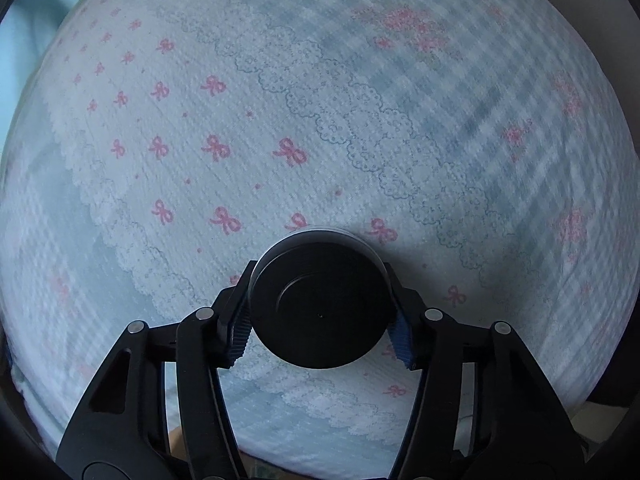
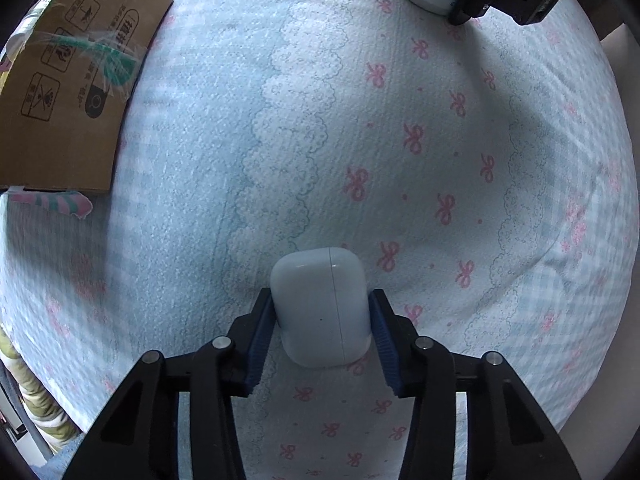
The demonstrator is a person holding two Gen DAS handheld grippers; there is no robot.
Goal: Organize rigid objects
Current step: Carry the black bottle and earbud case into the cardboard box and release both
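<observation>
Low in the frame, the left gripper [image 1: 320,320] has its jaws clamped on the black-lidded jar [image 1: 318,300]; the right gripper [image 2: 320,340] pinches the white earbud case [image 2: 320,304], both on the bed sheet [image 2: 280,140]. Smooth, rounded sides could slip loose when lifted.

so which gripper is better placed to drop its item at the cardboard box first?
Right, probably. The right gripper is clamped on the white earbud case and its view shows the cardboard box. The left gripper grips the black-lidded jar; its view shows no box.
</observation>
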